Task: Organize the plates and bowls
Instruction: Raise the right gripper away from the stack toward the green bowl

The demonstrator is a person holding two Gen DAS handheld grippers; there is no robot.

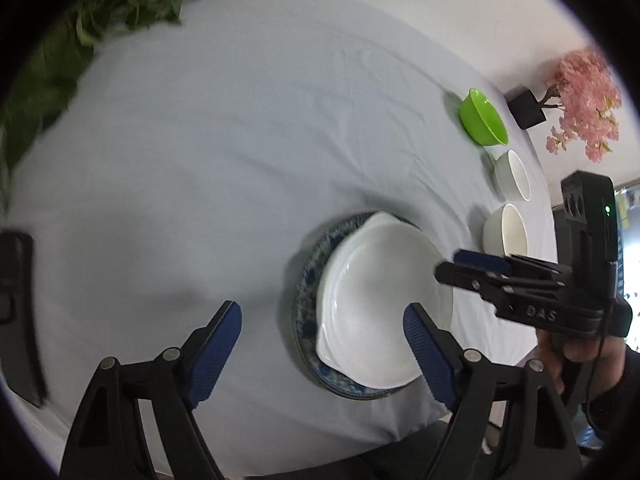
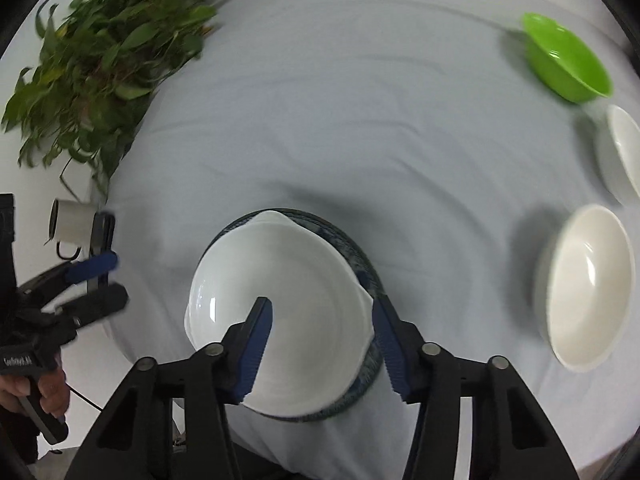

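A white dish [image 1: 380, 308] [image 2: 280, 320] lies on a blue patterned plate [image 1: 308, 312] [image 2: 360, 256] near the table's front edge. My right gripper [image 2: 322, 340] is open, its fingers above the dish's right rim; it also shows in the left wrist view [image 1: 460, 264]. My left gripper [image 1: 320, 344] is open and empty, left of the dish; it also shows in the right wrist view [image 2: 104, 276]. A green bowl [image 1: 484, 118] [image 2: 568, 60] and two white bowls [image 1: 514, 176] [image 1: 506, 232] [image 2: 622, 152] [image 2: 588, 288] stand at the right.
The table has a pale blue cloth [image 1: 240, 140] [image 2: 360, 120]. A green leafy plant [image 1: 60, 52] [image 2: 104, 52] stands at the far left, with a white mug [image 2: 72, 220] near it. A pink flower tree in a black pot [image 1: 584, 100] stands at the far right. A dark object [image 1: 20, 312] lies at the left edge.
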